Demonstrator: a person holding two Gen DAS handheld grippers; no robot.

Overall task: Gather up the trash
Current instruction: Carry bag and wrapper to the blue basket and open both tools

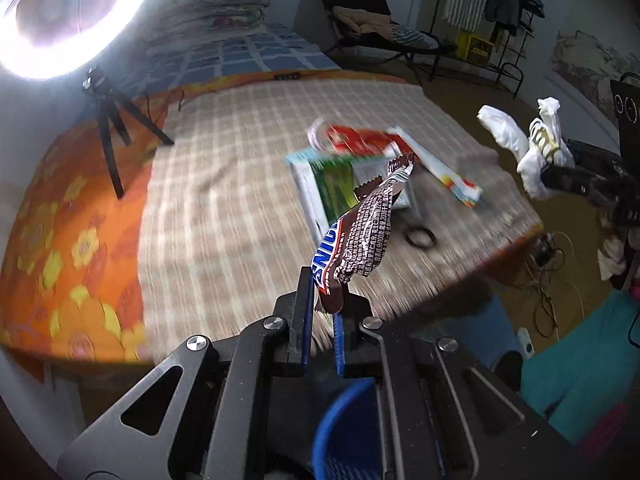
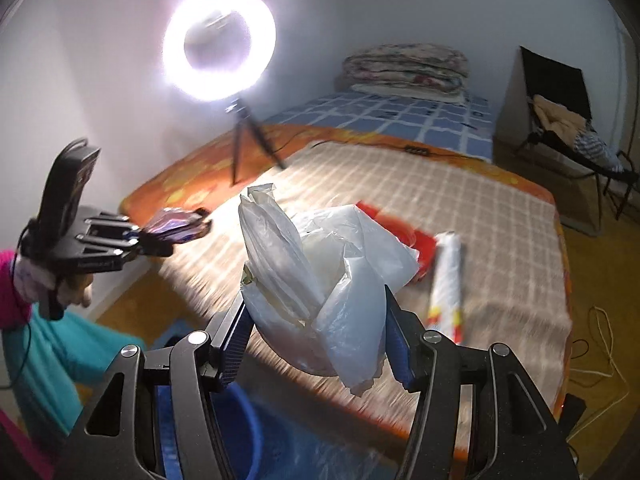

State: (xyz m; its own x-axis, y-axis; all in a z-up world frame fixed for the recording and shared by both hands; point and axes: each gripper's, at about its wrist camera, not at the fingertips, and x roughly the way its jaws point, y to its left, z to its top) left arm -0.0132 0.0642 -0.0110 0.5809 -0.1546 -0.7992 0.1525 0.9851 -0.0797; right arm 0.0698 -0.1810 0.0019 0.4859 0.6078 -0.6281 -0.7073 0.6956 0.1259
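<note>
Checked cloth covers the bed (image 1: 240, 200), boxes and wrappers lying at its right side, and a blue bin (image 2: 236, 432) waits below its near edge. Right tool (image 2: 316, 332), half-closed, grips a crumpled white bag (image 2: 332, 280); left tool (image 1: 322, 312) pinches a chocolate wrapper (image 1: 360, 240), both lifted clear, likely bound for that bin.

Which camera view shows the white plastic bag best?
The right wrist view: the white plastic bag fills the centre, clamped in the right gripper. The left wrist view shows it only small, at the right edge.
</note>
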